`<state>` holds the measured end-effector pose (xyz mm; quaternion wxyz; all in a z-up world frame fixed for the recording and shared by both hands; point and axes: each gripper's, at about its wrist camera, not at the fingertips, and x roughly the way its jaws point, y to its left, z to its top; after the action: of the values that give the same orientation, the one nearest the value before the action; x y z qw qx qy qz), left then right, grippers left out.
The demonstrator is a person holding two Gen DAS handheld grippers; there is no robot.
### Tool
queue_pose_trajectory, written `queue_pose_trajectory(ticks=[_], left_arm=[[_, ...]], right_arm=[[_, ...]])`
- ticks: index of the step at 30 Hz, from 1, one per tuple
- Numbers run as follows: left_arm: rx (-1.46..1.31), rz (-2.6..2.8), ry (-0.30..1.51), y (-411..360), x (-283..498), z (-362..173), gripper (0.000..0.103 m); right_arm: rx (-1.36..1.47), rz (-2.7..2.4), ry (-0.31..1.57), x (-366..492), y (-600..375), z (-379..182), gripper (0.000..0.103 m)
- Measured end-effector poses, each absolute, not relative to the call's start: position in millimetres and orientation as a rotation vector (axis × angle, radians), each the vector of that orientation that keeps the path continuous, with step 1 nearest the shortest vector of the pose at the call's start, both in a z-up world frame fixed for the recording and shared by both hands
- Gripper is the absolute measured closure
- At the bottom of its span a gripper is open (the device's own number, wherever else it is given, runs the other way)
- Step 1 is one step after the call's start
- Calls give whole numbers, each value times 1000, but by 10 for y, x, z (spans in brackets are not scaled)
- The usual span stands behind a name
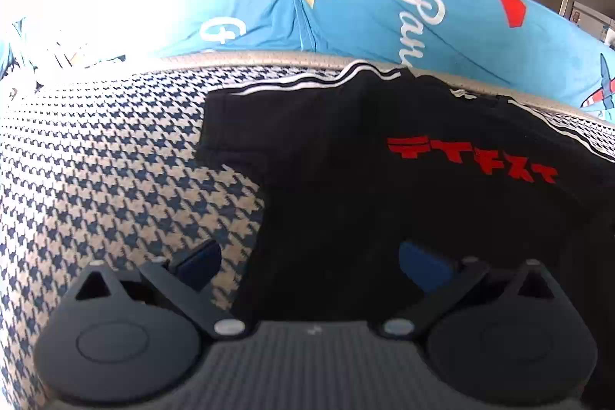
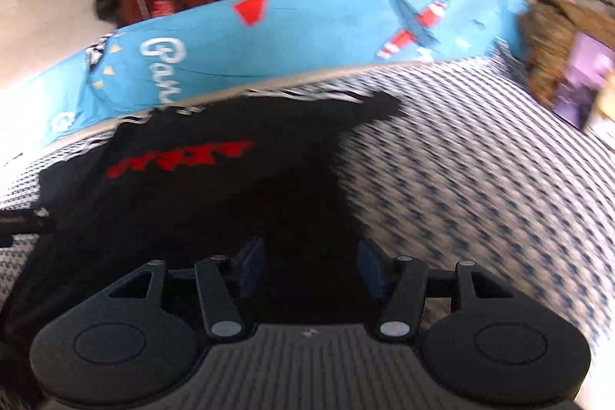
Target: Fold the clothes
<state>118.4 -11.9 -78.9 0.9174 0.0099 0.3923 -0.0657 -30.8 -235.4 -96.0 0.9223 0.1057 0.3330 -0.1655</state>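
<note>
1. Shirt [image 1: 384, 187]: black, with red lettering and white-striped trim, lies spread on the houndstooth cover [image 1: 115, 160] and fills the centre and right of the left wrist view. In the right wrist view it takes up the centre and left. Its far edge reaches the beige piping beside the blue cloth [image 1: 269, 6] in the upper part of both frames.

2. Left tongs [image 1: 309, 262] stand wide open at the bottom of the frame. One pad is over the houndstooth cover, the other over the black fabric, so the shirt's near left edge runs between them. Nothing is gripped.

3. Right tongs [image 2: 311, 268] are about half open at the bottom centre of their frame, with dark fabric beyond the gap. The pads do not appear to press on anything, so they look empty. The frame is blurred on its right side.

4. Handling, as a judgement: the shirt looks like light, soft knit. It should drape and sag, bunch if dragged, and hold no shape by itself. It is not fragile and unlikely to slip from rubbery pads.

5. Best hold, I judge: pinch a single layer at an edge or corner, such as the hem or the sleeve tip [image 2: 384, 106] in the upper centre of the right view, one corner per tongs.
</note>
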Motion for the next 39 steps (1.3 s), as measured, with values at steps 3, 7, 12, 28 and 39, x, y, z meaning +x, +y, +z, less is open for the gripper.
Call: queue_pose_trajectory(ticks=[3,7,12,28,39], left_arm=[[12,-142,801,-87,1082,-795,0],[7,-149,793,-42,948,-818,0],[-14,-147,782,51,815,-849,0],[-8,-115,779,169,664,-910,0],[-5,-121,783,173,618,-938,0]], right_arm=[[254,-395,694,-651,-2445,-1015,48],[303,-434,701,-990,-2453,-1080,47],[319,-489,686,-1119,-2418,-1143,43],[278,-518,694,-1009,-2354,-1318,77],[276,-543,647,-1099,-2281,-1234,97]])
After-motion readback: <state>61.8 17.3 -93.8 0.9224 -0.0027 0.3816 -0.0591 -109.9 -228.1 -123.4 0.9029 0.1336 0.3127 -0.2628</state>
